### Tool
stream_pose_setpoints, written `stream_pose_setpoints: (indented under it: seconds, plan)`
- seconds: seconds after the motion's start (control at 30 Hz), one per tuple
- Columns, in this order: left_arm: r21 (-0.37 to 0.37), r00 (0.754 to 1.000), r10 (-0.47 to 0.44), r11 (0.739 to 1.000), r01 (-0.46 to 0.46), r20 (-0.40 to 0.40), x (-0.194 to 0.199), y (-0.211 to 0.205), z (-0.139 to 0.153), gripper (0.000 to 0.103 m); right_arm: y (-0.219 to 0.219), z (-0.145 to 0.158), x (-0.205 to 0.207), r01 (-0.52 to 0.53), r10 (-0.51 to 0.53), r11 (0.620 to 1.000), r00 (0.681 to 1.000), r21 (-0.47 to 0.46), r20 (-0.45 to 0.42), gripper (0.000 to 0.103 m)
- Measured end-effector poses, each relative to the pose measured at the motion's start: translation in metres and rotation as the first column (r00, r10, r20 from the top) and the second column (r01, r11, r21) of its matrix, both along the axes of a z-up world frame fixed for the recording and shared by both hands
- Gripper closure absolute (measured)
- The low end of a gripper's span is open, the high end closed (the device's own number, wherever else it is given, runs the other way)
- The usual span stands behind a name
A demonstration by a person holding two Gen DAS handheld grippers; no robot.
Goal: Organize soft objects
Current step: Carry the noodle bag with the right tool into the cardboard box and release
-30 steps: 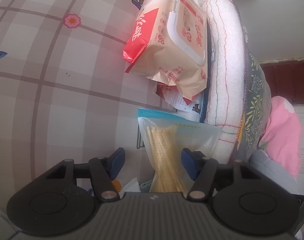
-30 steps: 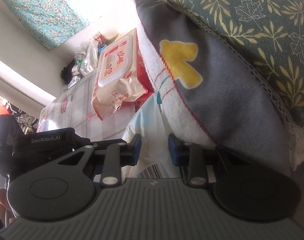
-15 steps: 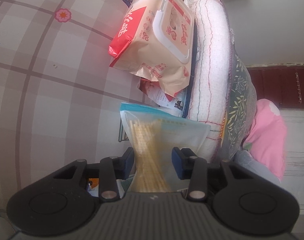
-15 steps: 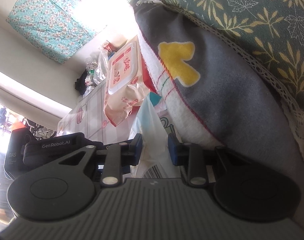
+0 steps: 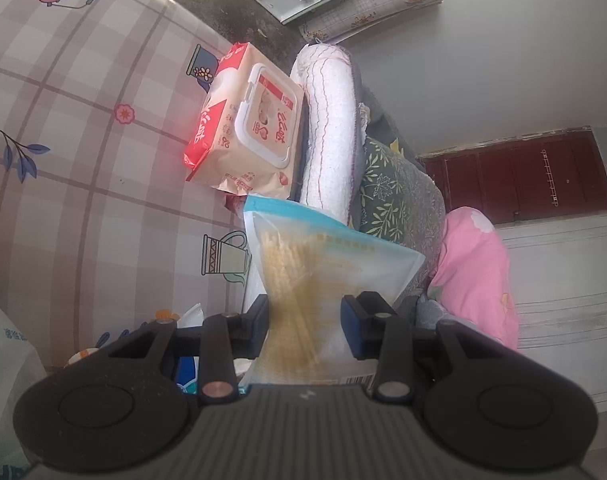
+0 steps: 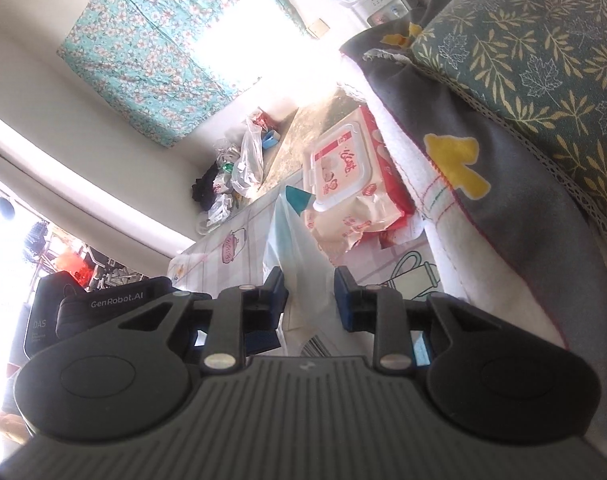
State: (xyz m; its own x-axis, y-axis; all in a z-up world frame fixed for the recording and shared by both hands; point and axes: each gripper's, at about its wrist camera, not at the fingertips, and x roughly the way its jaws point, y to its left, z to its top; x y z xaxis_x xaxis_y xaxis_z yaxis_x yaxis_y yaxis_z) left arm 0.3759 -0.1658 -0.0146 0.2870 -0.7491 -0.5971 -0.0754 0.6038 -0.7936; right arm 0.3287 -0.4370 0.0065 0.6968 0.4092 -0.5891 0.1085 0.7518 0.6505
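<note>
My left gripper [image 5: 305,316] is pinched on a clear bag [image 5: 327,264] of pale sticks, held up above the checked tablecloth [image 5: 83,184]. My right gripper [image 6: 309,292] is nearly closed on the same bag's thin edge, though glare makes that contact hard to judge. A wipes pack [image 5: 249,132] leans against the stacked cushions [image 5: 331,136] beyond.

Both claws closed, lifting the bag [image 5: 327,264].
</note>
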Motion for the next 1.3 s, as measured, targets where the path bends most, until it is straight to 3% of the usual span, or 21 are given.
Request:
stream_pose_setpoints:
  seconds: [0.27,0.5,0.63,0.83,1.0,1.07,1.2,1.3]
  plan:
    - [0.073,0.992,0.074,0.994,-0.082,0.100,-0.050,0.098,0.061,0.064,0.084,0.043,-0.025,-0.076,0.070,0.994,0.994,0.075,0.079,0.077]
    - [0.200,0.964,0.222,0.948,-0.249,0.145,-0.086,0.225,0.081,0.064,0.207,0.036,-0.027,-0.193,0.179,0.951,0.981,0.241,0.078,0.077]
    - [0.276,0.944,0.309,0.903,-0.330,0.116,-0.091,0.297,0.072,0.064,0.297,0.017,-0.015,-0.239,0.242,0.923,0.970,0.302,0.031,0.077]
    - [0.387,0.927,0.365,0.846,-0.368,0.085,-0.078,0.381,0.050,0.063,0.407,-0.013,0.007,-0.244,0.286,0.903,0.956,0.354,-0.069,0.076]
    - [0.517,0.911,0.380,0.754,-0.405,0.159,-0.061,0.415,0.039,0.061,0.471,-0.047,0.023,-0.185,0.266,0.888,0.953,0.422,-0.143,0.076]
    - [0.558,0.906,0.381,0.718,-0.416,0.185,-0.055,0.419,0.034,0.051,0.486,-0.062,0.029,-0.144,0.238,0.888,0.957,0.437,-0.168,0.076]
    - [0.552,0.906,0.377,0.722,-0.417,0.190,-0.054,0.425,0.027,0.049,0.513,-0.109,0.038,-0.087,0.233,0.898,0.926,0.432,-0.298,0.075]
    - [0.556,0.912,0.348,0.724,-0.409,0.219,-0.058,0.423,0.030,0.048,0.524,-0.124,0.033,-0.089,0.233,0.915,0.913,0.393,-0.334,0.075]
